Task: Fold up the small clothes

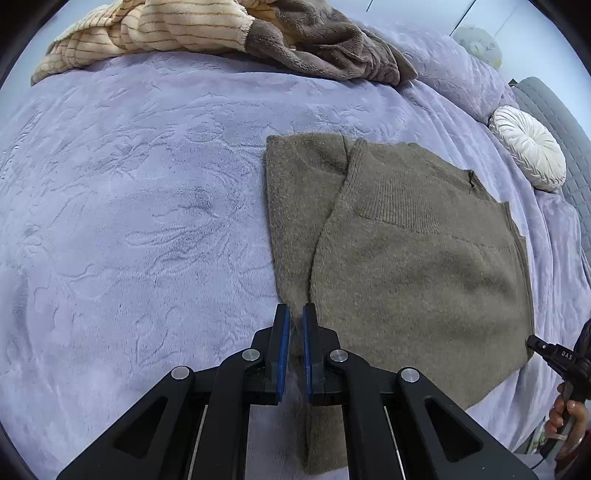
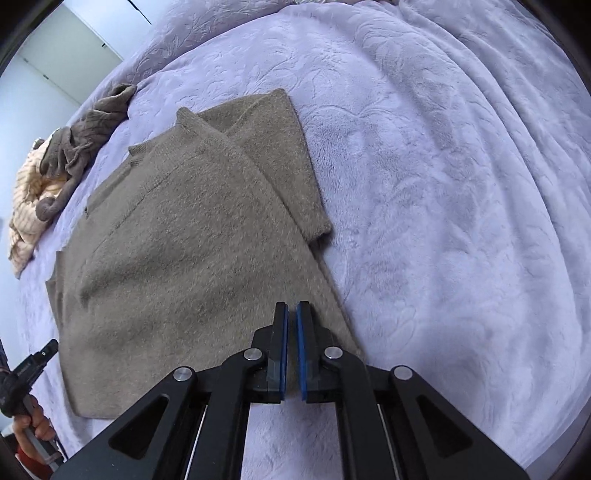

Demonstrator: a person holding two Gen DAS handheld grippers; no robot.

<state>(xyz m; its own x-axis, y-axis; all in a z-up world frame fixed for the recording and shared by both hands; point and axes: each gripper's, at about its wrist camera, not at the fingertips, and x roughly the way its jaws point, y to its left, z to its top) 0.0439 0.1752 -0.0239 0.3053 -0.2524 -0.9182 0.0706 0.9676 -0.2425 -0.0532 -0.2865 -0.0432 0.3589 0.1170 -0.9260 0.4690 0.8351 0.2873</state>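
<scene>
The letters "DAS" are showing in white on the body of the right gripper, which is appearing at the 4 o'clock edge of the left wrist view; no other writing is readable.

The left gripper is pointing steeply down at the bed; its blue pads are standing very narrow, and they are pinching a strip of the sweater, which is running up from between them towards 12 o'clock. A hand is holding the handle of the right gripper at 4 o'clock.

In the right wrist view the right gripper is also pointing steeply down; its jaws are closed to a thin slit; the near edge of the sweater is lying under the tips, but I cannot tell if cloth is really between the pads. The left gripper is appearing at 8 o'clock, held by a hand.

The olive-brown sweater is lying flat on the lavender blanket, with one sleeve folded over the body. A heap of clothes, striped cream and brown, is lying at 12 o'clock; a white round cushion is lying at 2 o'clock.
</scene>
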